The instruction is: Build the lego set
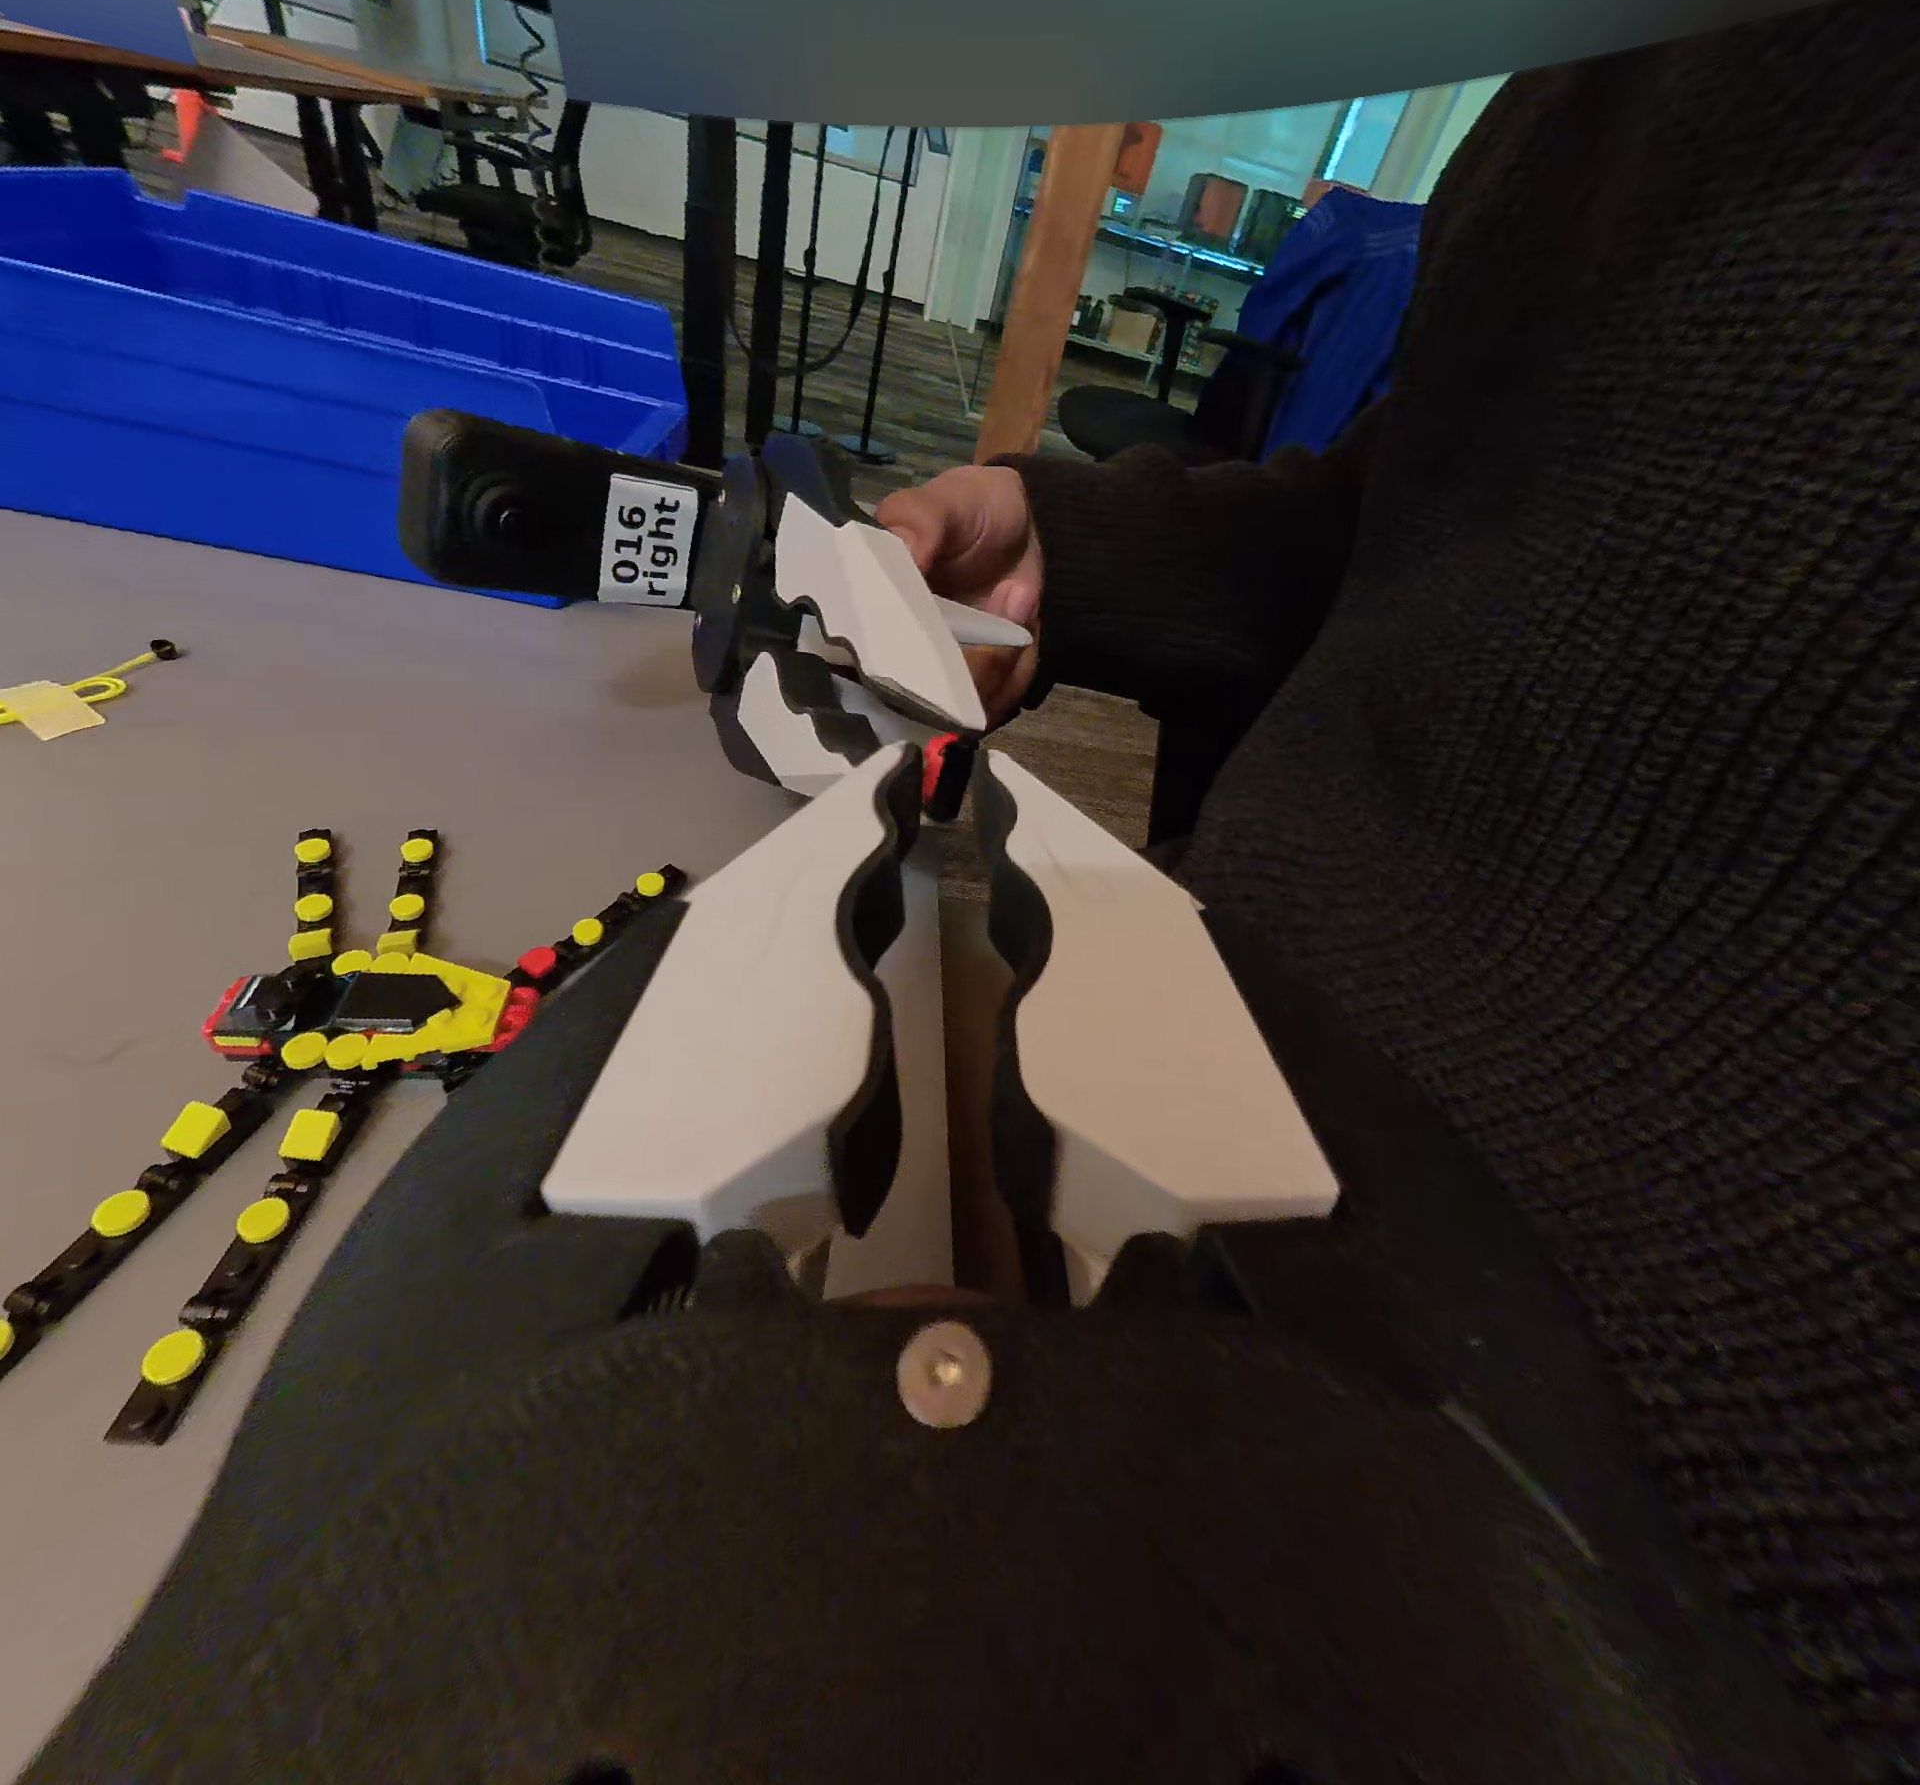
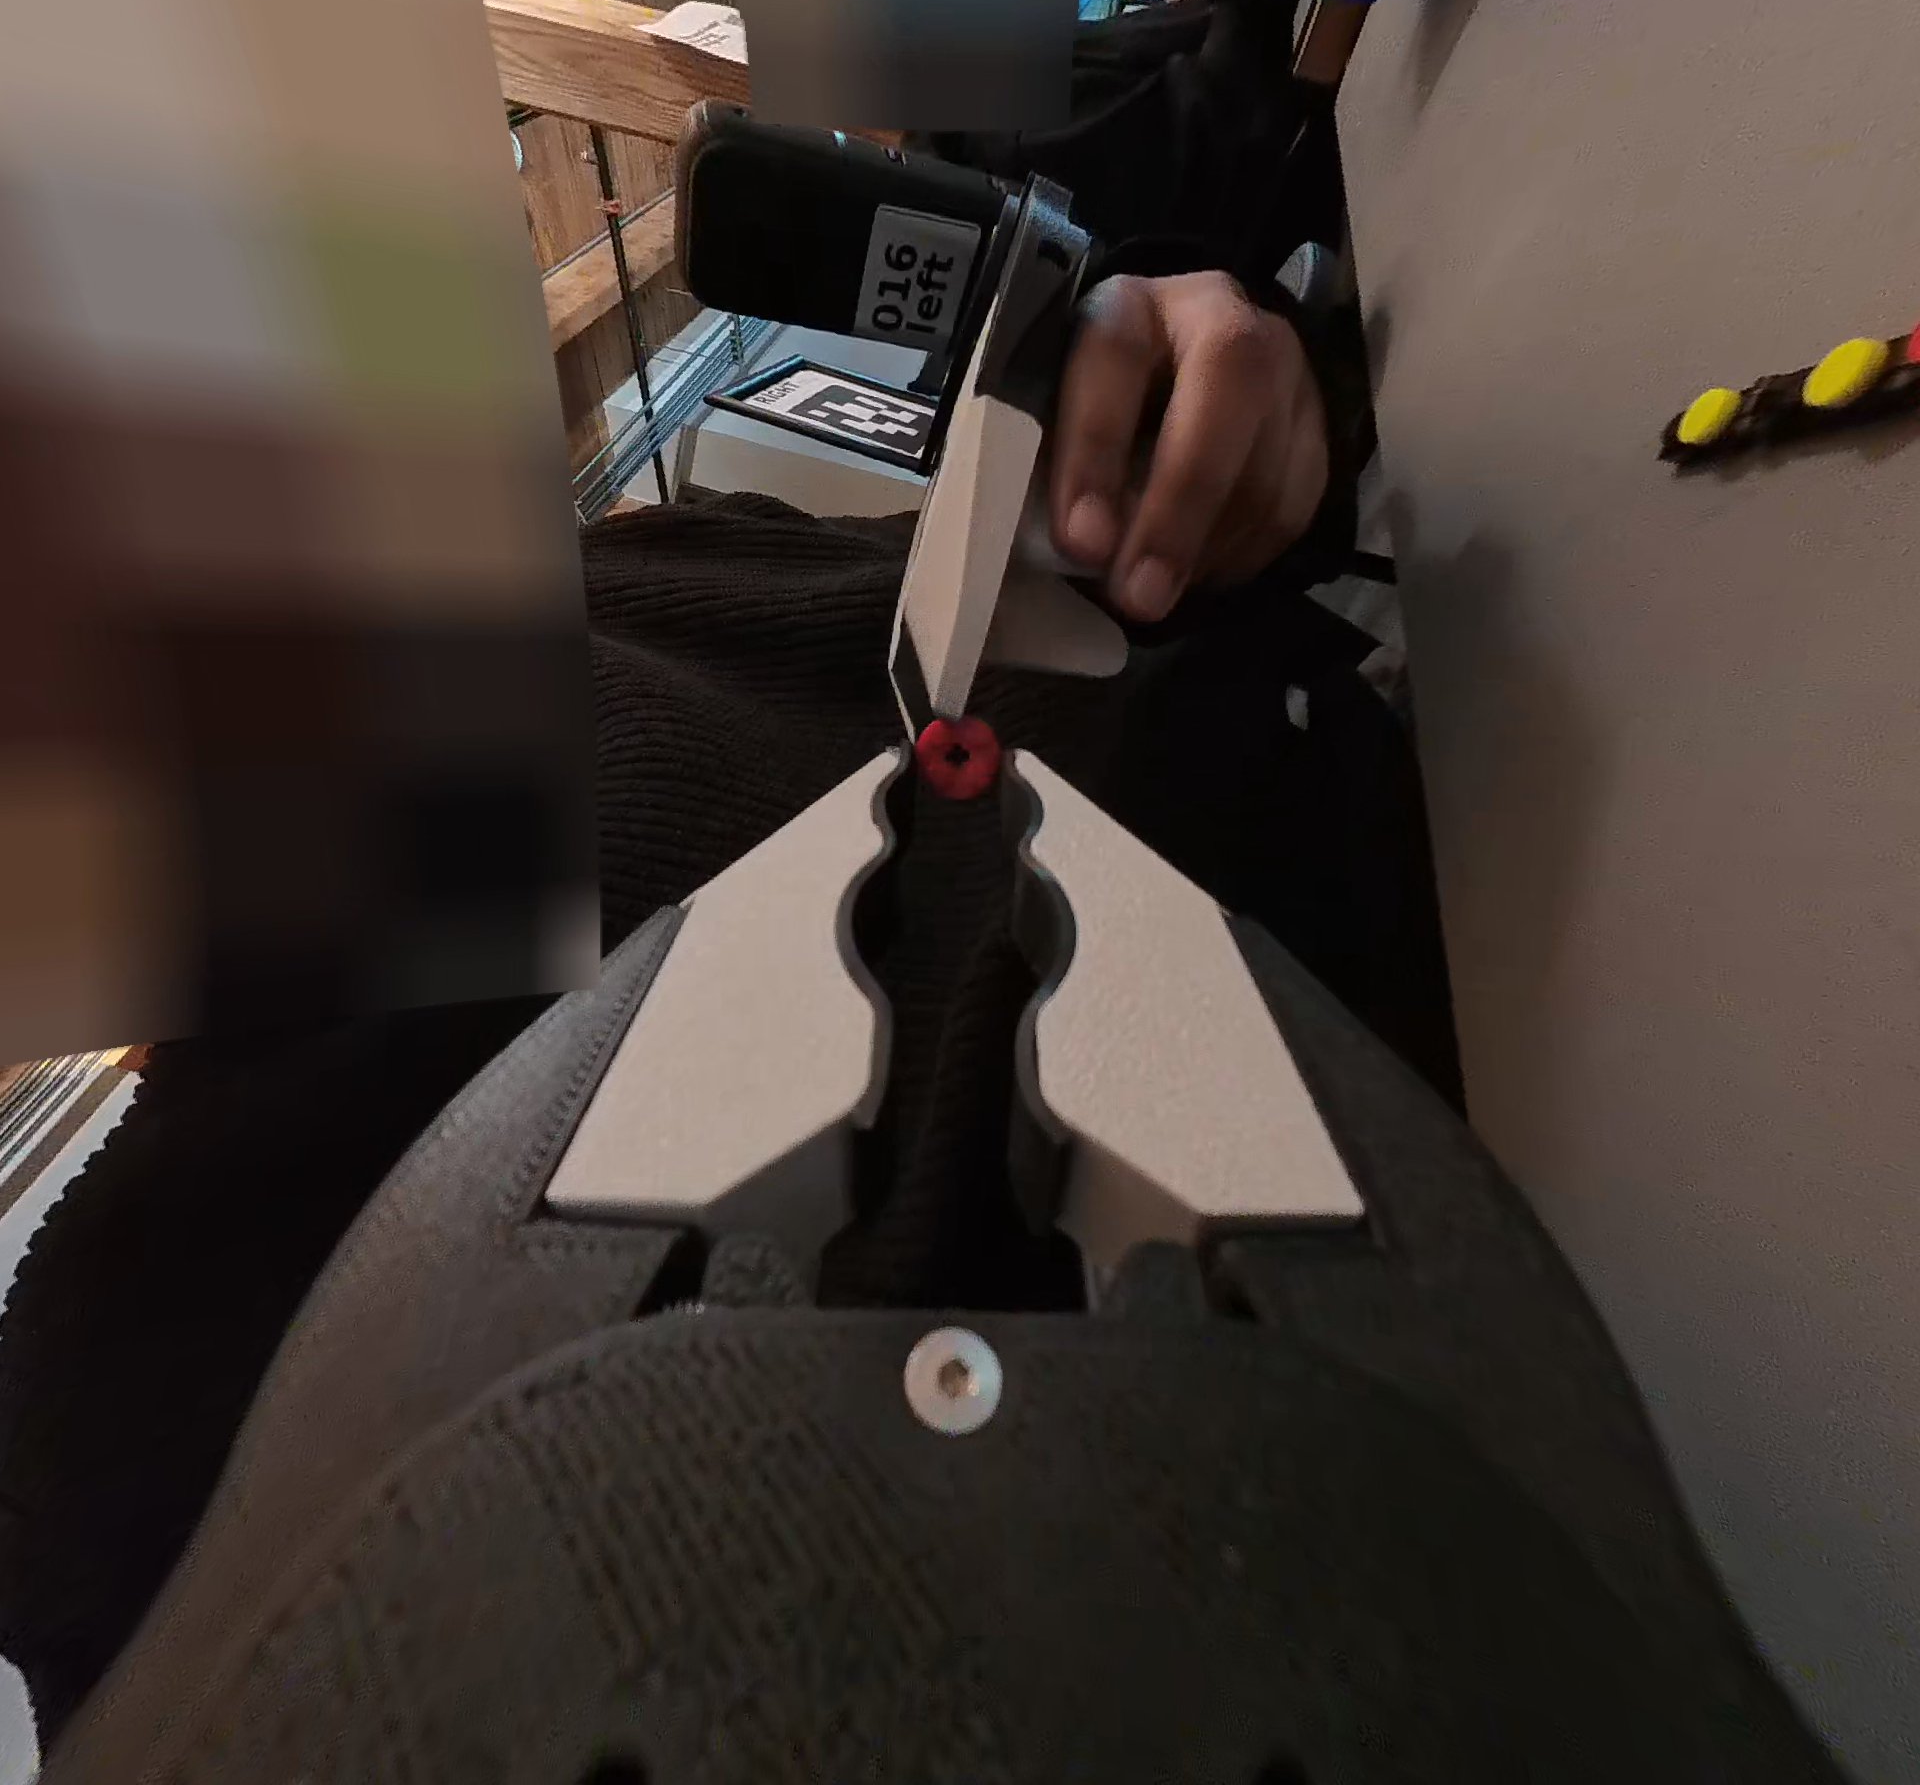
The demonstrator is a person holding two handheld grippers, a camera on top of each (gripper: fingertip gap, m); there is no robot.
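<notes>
Starting at the far left of my left wrist view, a yellow cord with a small clear tag is lying on the grey table; behind it a blue bin is sitting along the table's back edge; nearer to me the lego build is resting flat on the table, a yellow, black and red body with black link arms studded with yellow rounds fanning out from it.

Moving right, my left gripper is reaching off the table's edge, in front of the black knitted sweater; its white fingers are closing on a small red piece at their tips, a dark part showing just below the red; whether both tips are actually pressing it I cannot tell from this view alone.

Just beyond, my right gripper is pointing down toward the same piece, a hand wrapping its grip.

In the right wrist view the red piece, round with a cross-shaped hole, is sitting between my right fingertips, which are nearly meeting around it with a narrow gap either side; so I cannot tell whether they are gripping it; the left gripper's tips are pinching it from above; at the far right a black link arm with yellow studs is lying on the table.
</notes>
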